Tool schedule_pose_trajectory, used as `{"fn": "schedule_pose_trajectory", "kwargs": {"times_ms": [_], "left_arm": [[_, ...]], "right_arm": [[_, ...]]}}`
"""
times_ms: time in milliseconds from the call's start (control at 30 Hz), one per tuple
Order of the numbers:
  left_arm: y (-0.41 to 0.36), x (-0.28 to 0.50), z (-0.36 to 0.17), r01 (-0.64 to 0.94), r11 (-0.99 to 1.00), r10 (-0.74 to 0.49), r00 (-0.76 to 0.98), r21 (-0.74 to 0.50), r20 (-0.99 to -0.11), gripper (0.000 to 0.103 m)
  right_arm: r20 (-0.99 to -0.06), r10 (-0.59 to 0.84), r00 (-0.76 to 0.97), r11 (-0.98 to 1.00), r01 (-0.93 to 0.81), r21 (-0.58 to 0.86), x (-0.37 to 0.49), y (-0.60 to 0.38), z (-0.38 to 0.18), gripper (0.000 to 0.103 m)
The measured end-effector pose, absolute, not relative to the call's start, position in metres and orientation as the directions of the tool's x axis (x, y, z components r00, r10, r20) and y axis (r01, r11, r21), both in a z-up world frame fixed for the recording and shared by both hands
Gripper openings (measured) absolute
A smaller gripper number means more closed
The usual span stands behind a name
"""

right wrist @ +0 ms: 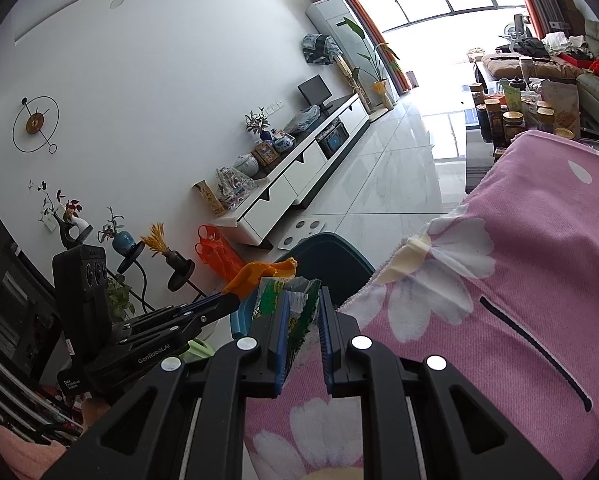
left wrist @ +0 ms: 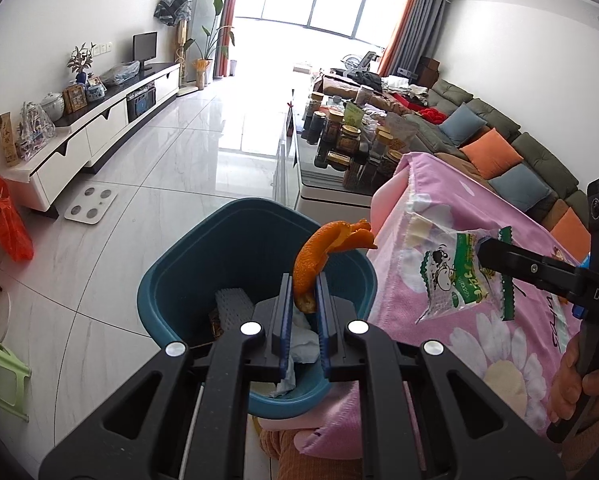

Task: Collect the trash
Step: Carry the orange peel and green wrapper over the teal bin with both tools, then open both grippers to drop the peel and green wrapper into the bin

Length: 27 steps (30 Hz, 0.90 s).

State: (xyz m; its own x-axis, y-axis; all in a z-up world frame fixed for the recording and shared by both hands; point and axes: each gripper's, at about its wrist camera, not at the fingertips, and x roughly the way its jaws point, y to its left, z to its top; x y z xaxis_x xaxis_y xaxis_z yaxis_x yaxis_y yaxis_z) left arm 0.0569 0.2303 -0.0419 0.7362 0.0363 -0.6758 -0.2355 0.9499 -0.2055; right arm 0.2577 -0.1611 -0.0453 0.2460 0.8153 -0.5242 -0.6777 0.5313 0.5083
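Above a teal waste bin (left wrist: 187, 280), beside a table under a pink flowered cloth (left wrist: 479, 344): left gripper (left wrist: 304, 292), fingers nearly closed, pinching the lower end of a curled strip of orange peel (left wrist: 319, 252). Most of the peel standing free above the fingertips, arching toward the table edge, directly over the bin mouth. Inside the bin, crumpled white tissue (left wrist: 303, 340) and a grey textured scrap (left wrist: 235, 304).

Over the cloth, close to the table edge: right gripper (right wrist: 303, 312), fingers narrowly parted, clamped on a clear and green snack wrapper (left wrist: 459, 276) with a cartoon print. Wrapper hanging from one top corner, lower end brushing or just above the cloth; hard to tell which.

Likely handling: peel light, leathery, bendable, slightly oily, best held at the thicker base as now. Wrapper almost weightless, slick, crinkly, prone to sliding from the pads; safest grip across a doubled fold or the crimped zigzag seam.
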Motion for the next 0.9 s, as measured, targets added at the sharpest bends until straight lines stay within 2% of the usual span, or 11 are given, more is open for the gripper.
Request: {"fn": "schedule_pose_trajectory", "kwargs": {"times_ms": [267, 567, 667, 767, 833, 900], "left_arm": [[0.255, 0.067, -0.06, -0.286, 0.939, 0.067, 0.696, -0.191, -0.715, 0.012], [0.272, 0.095, -0.094, -0.322, 0.927, 0.064, 0.641, -0.192, -0.765, 0.014], [0.276, 0.104, -0.101, -0.333, 0.923, 0.066, 0.636, -0.195, -0.769, 0.015], [0.279, 0.109, -0.103, -0.341, 0.918, 0.07, 0.638, -0.201, -0.767, 0.022], [0.279, 0.11, -0.101, -0.345, 0.918, 0.079, 0.642, -0.196, -0.763, 0.024], [0.279, 0.11, -0.099, -0.347, 0.917, 0.085, 0.65, -0.195, -0.755, 0.026]], "right_arm": [[-0.549, 0.806, 0.222, 0.529, -0.686, 0.499, 0.267, -0.131, -0.051, 0.013], [-0.624, 0.758, 0.189, 0.56, -0.679, 0.475, 0.28, -0.087, -0.07, 0.015], [-0.649, 0.739, 0.18, 0.571, -0.678, 0.463, 0.282, -0.075, -0.075, 0.02], [-0.662, 0.726, 0.185, 0.583, -0.676, 0.451, 0.282, -0.071, -0.077, 0.026], [-0.661, 0.725, 0.191, 0.585, -0.677, 0.446, 0.281, -0.071, -0.076, 0.035], [-0.659, 0.727, 0.193, 0.584, -0.68, 0.444, 0.28, -0.073, -0.075, 0.036]]}}
